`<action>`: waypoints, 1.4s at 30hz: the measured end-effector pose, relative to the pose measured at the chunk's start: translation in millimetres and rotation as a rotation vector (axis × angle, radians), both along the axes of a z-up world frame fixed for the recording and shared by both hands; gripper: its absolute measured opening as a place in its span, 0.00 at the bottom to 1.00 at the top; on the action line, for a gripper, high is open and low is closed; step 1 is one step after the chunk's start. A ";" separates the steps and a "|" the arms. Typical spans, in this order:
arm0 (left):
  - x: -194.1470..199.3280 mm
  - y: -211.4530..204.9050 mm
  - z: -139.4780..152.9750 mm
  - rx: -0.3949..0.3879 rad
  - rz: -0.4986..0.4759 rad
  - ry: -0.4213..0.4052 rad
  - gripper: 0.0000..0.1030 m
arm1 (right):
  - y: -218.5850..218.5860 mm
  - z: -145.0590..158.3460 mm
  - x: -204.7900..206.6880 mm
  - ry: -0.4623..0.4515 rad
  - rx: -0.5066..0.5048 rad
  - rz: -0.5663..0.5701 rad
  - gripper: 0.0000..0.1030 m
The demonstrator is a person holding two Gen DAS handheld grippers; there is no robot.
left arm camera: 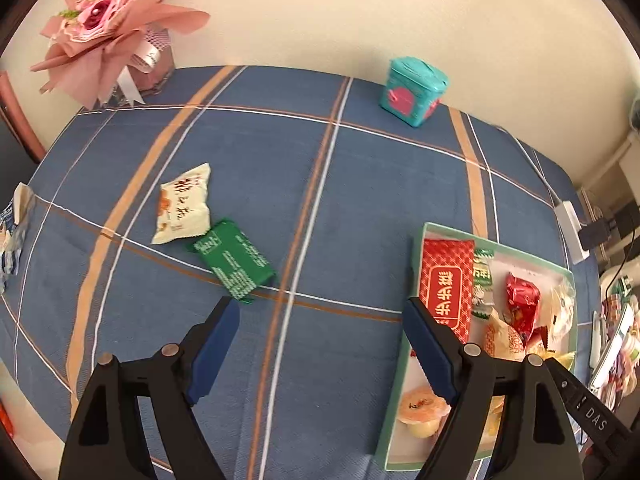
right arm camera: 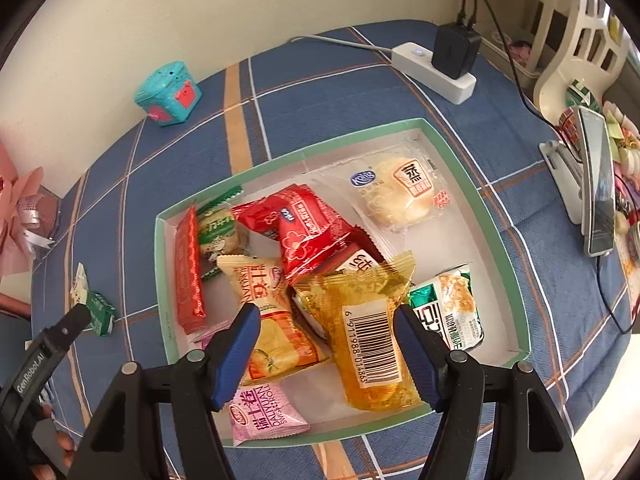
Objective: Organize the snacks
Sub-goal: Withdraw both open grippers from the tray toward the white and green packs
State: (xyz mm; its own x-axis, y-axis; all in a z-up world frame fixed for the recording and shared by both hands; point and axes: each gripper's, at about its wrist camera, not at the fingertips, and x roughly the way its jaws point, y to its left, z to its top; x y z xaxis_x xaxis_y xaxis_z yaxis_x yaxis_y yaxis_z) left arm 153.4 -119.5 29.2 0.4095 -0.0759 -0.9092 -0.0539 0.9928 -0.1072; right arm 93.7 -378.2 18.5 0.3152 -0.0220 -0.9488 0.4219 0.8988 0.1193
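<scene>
A green-rimmed white tray (right arm camera: 452,152) holds several snack packets. My right gripper (right arm camera: 326,316) hovers open over it, its fingers either side of a yellow packet with a barcode (right arm camera: 368,332), not closed on it. In the left wrist view the tray (left arm camera: 420,240) lies at the right, and a white packet (left arm camera: 184,210) and a green packet (left arm camera: 234,260) lie on the blue plaid cloth. My left gripper (left arm camera: 320,312) is open and empty above the cloth, just right of the green packet. The green packet also shows in the right wrist view (right arm camera: 100,312).
A teal box (left arm camera: 412,92) stands by the wall. A pink bouquet (left arm camera: 108,28) is at the back left. A white power strip with a black charger (right arm camera: 440,66) lies at the back right. A phone on a stand (right arm camera: 596,180) sits at the right edge.
</scene>
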 end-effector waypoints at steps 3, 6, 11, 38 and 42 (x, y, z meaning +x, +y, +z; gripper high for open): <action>-0.4 1.1 0.1 0.008 0.009 -0.004 0.86 | 4.9 0.3 1.9 -0.004 -0.005 0.012 0.73; -1.1 -0.1 -0.5 0.038 0.008 -0.014 0.95 | 6.1 0.1 2.4 -0.012 -0.004 0.019 0.85; -1.6 -6.2 -2.3 0.071 -0.010 -0.014 0.95 | 8.3 -1.2 3.9 -0.018 -0.012 0.034 1.00; 10.2 60.2 4.8 0.098 0.107 -0.057 0.96 | 37.9 3.7 12.2 -0.072 0.004 0.111 1.00; 11.8 86.7 9.6 0.124 0.167 -0.071 0.96 | 63.7 7.1 20.1 -0.096 -0.024 0.195 1.00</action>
State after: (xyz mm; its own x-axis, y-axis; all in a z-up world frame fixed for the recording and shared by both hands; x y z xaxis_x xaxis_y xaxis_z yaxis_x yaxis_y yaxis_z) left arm 165.2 -32.7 38.8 0.4708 0.1091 -0.8755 -0.2155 0.9765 0.0058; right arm 113.8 -314.5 25.5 0.4045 0.0258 -0.9142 0.2270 0.9655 0.1277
